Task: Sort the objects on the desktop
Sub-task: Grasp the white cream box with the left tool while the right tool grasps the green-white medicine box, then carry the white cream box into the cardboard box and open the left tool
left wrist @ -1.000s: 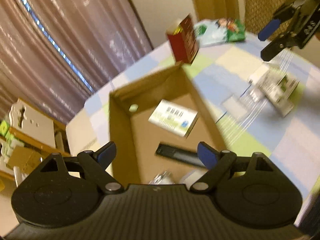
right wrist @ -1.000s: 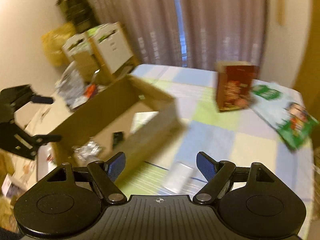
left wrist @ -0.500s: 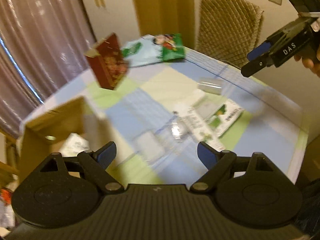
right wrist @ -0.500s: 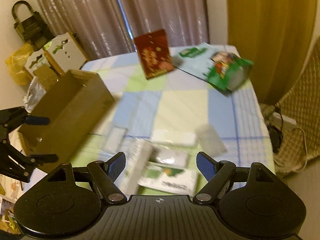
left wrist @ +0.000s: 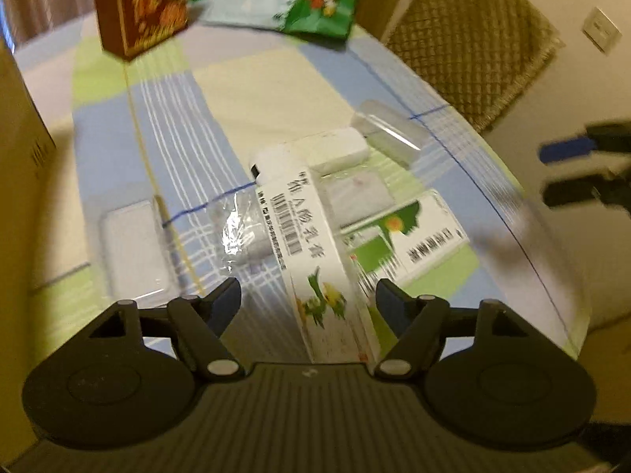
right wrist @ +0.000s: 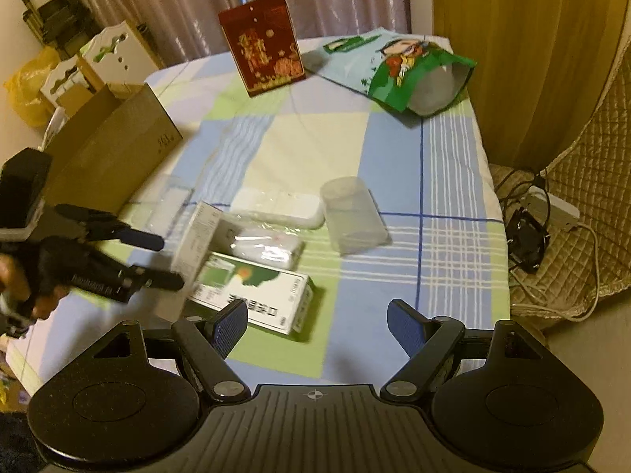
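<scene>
The left gripper (left wrist: 307, 299) has its fingers (left wrist: 226, 301) spread wide apart, gripping nothing, and is tilted down toward the bench. Seen from the right wrist view, the left gripper (right wrist: 165, 260) comes in from the left edge, two dark fingers with blue pads parted one above the other, with the person's hand (right wrist: 23, 287) partly visible on its handle. The right gripper (right wrist: 317, 321) is likewise wide open, holding nothing, its blue-padded fingers (right wrist: 406, 325) angled down over the bench's near edge.
</scene>
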`<state>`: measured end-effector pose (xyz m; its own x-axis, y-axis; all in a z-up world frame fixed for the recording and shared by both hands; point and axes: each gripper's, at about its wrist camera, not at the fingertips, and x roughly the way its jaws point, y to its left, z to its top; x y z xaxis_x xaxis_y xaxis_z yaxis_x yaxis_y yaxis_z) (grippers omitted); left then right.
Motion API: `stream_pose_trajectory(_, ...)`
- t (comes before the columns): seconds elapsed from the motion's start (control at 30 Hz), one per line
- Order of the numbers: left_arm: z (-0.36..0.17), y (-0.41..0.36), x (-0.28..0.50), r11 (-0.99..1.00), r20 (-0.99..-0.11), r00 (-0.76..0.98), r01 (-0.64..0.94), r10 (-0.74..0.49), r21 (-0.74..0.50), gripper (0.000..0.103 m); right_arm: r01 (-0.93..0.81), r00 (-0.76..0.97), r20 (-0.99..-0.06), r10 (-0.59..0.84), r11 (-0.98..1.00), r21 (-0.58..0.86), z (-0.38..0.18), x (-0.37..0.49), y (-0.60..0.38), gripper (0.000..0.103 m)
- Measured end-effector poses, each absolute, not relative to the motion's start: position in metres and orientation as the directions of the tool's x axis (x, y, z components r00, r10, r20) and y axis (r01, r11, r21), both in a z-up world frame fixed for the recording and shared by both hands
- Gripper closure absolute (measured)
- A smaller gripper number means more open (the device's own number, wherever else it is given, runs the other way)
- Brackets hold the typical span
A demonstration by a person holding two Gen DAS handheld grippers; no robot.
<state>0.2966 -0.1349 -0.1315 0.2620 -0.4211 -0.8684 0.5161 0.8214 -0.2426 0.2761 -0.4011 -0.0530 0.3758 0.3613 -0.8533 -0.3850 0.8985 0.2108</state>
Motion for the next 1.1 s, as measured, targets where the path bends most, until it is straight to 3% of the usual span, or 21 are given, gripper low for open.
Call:
stream_pose_trajectory(0.27,-0.159,-0.122,0.317,0.814,-0.813,0.204,0.359,-0.545,-0.456,0.041,-0.511,0.326,-0.852,0.409,0.835,0.205,-0.065,0.292,-0.397,0.022)
stream_pose_trajectory(0.3,-0.160,-0.121,0.319,0.808,-0.804,0.202,0.349,-0.560,-0.475,0.054,-0.544,0.318,-0.851,0.419,0.815,0.198,-0.066,0.294,-0.392,0.022)
stream_pose_trajectory(0.37,-0.162,-0.117,0.322,0.783,-0.773,0.188,0.313,-0.605,-0.537,0.068,-0.612,0.297,-0.847,0.441,0.769,0.186,-0.069,0.296,-0.383,0.022)
stream_pose_trajectory(0.43,-0.162,-0.113,0.320,0.779,-0.764,0.191,0.289,-0.617,-0.557,0.070,-0.687,0.276,-0.848,0.453,0.709,0.156,-0.074,0.297,-0.370,0.022)
stream_pose_trajectory(0.7,-0.112,-0.087,0.279,0.864,-0.821,0.302,0.313,-0.485,-0.395,0.070,-0.921,0.211,-0.871,0.443,0.388,-0.026,-0.109,0.290,-0.311,0.022)
stream_pose_trajectory(0.93,-0.071,-0.059,0.242,0.910,-0.833,0.386,0.286,-0.395,-0.299,0.070,-0.962,0.159,-0.897,0.413,0.270,-0.046,-0.145,0.292,-0.287,0.023)
stream_pose_trajectory(0.97,-0.067,-0.055,0.237,0.915,-0.835,0.393,0.277,-0.386,-0.293,0.070,-0.962,0.152,-0.901,0.407,0.271,-0.040,-0.149,0.293,-0.286,0.040)
stream_pose_trajectory(1.1,-0.052,-0.038,0.220,0.929,-0.837,0.417,0.257,-0.354,-0.265,0.070,-0.954,0.139,-0.921,0.364,0.298,-0.027,-0.153,0.291,-0.281,0.046)
